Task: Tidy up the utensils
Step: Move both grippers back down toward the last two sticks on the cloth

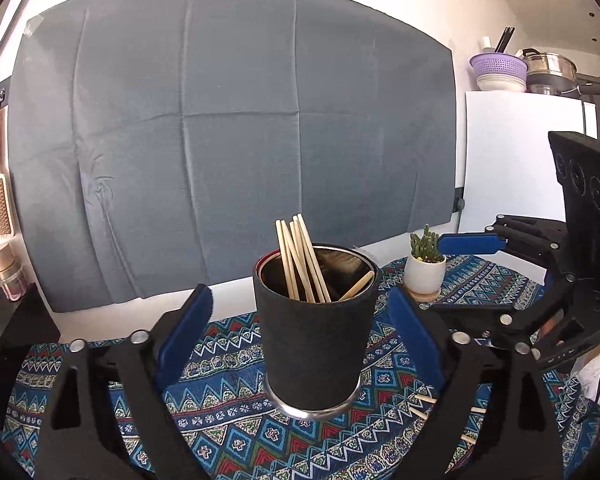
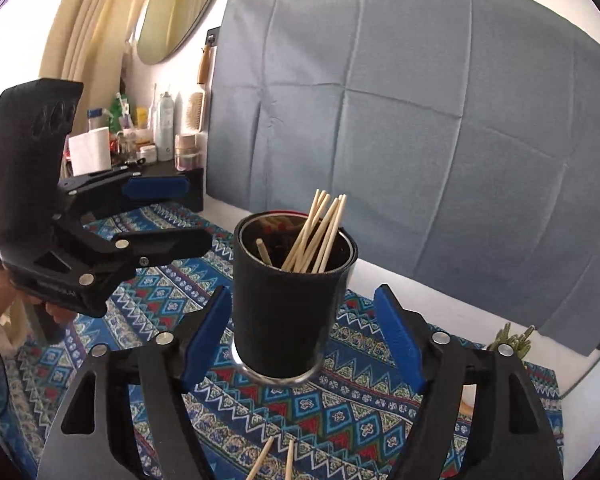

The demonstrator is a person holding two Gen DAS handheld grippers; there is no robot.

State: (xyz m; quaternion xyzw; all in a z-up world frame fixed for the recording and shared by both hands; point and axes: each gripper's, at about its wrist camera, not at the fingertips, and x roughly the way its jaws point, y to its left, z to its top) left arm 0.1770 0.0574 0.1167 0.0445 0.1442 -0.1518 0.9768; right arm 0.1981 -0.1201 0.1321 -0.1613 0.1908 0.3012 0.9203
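A black cup (image 1: 314, 344) with a metal base stands upright on the patterned blue cloth (image 1: 228, 420). Several wooden chopsticks (image 1: 300, 260) lean inside it. My left gripper (image 1: 300, 294) is open, its blue pads clear of the cup on both sides. In the right wrist view the same cup (image 2: 284, 312) and chopsticks (image 2: 320, 232) sit ahead of my right gripper (image 2: 302, 294), also open and holding nothing. Each gripper shows in the other's view, off to the side of the cup: the right gripper (image 1: 438, 276) and the left gripper (image 2: 198, 212). Loose chopsticks (image 2: 276, 456) lie on the cloth near me.
A small potted succulent (image 1: 425, 272) stands on a coaster behind and right of the cup. More loose sticks (image 1: 424, 400) lie by the left gripper's right finger. A grey sheet (image 1: 228, 140) covers the wall behind. A dark shelf with bottles (image 2: 140, 136) sits at the left.
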